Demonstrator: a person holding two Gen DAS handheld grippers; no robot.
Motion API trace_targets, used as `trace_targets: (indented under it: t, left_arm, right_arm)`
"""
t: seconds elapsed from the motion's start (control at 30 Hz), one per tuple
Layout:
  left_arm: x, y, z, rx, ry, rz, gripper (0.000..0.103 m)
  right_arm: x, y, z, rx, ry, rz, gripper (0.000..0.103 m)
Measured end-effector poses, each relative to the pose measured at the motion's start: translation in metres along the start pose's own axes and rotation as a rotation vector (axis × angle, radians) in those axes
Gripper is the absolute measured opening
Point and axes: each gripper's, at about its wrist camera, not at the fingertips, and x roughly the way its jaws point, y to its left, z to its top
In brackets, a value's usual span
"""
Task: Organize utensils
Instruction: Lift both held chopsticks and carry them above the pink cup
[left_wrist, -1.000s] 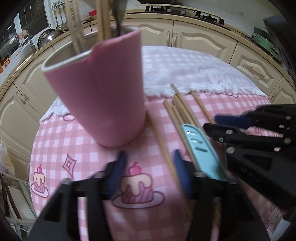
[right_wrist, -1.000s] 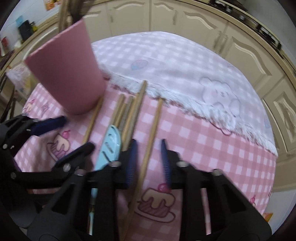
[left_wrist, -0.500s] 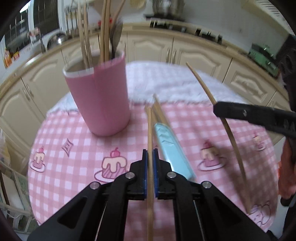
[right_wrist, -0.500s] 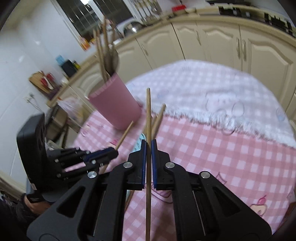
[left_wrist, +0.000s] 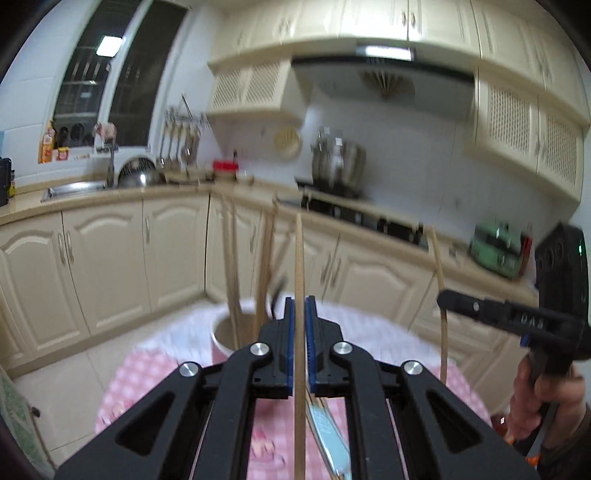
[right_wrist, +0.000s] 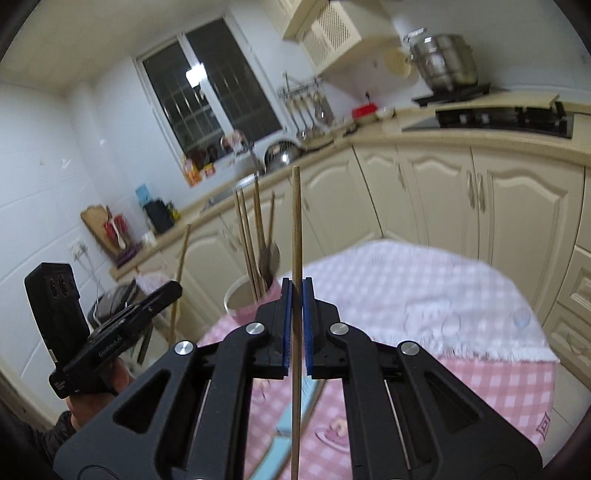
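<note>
Both grippers are clenched, each on one wooden chopstick. The left gripper (left_wrist: 300, 306) pinches its chopstick (left_wrist: 299, 266) near the middle, so the stick stands upright and can go down with the tip first. The right gripper (right_wrist: 296, 291) holds the second chopstick (right_wrist: 296, 221) in the same way. The pink cup (right_wrist: 242, 299) stands on the checked tablecloth (right_wrist: 424, 295), just behind and below both grippers, and it already carries several sticks. Probably both chopsticks are raised above the cup's rim to be dropped inside. A light blue utensil (left_wrist: 328, 439) lies on the cloth in front of the cup.
</note>
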Motion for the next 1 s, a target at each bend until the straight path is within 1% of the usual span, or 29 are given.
trace_targets:
  t: [0.13,0.3,0.47,0.53,0.67,0.9,1.0]
  left_arm:
    - [-0.008,0.010,0.026,-0.012,-0.106,0.009,0.005]
    - [-0.002,0.024,0.062,-0.058,-0.220,0.018,0.005]
    - [0.015,0.031,0.093,-0.066,-0.295,0.010,0.005]
    - [0.021,0.031,0.098,-0.054,-0.307,0.013,0.005]
    - [0.038,0.035,0.103,-0.044,-0.316,0.014,0.005]
    - [0.062,0.045,0.101,-0.053,-0.312,0.016,0.005]
    - [0.069,0.047,0.098,-0.053,-0.309,0.017,0.005]
  right_arm:
    - [0.005,0.021,0.023,-0.025,-0.066,0.002,0.006]
    - [0.024,0.055,0.061,-0.090,-0.135,0.012,0.006]
    - [0.048,0.077,0.091,-0.128,-0.191,0.028,0.006]
    - [0.060,0.084,0.101,-0.145,-0.214,0.029,0.006]
    - [0.081,0.091,0.112,-0.166,-0.230,0.032,0.006]
    - [0.108,0.088,0.114,-0.166,-0.235,0.029,0.006]
    - [0.115,0.086,0.110,-0.170,-0.227,0.025,0.006]
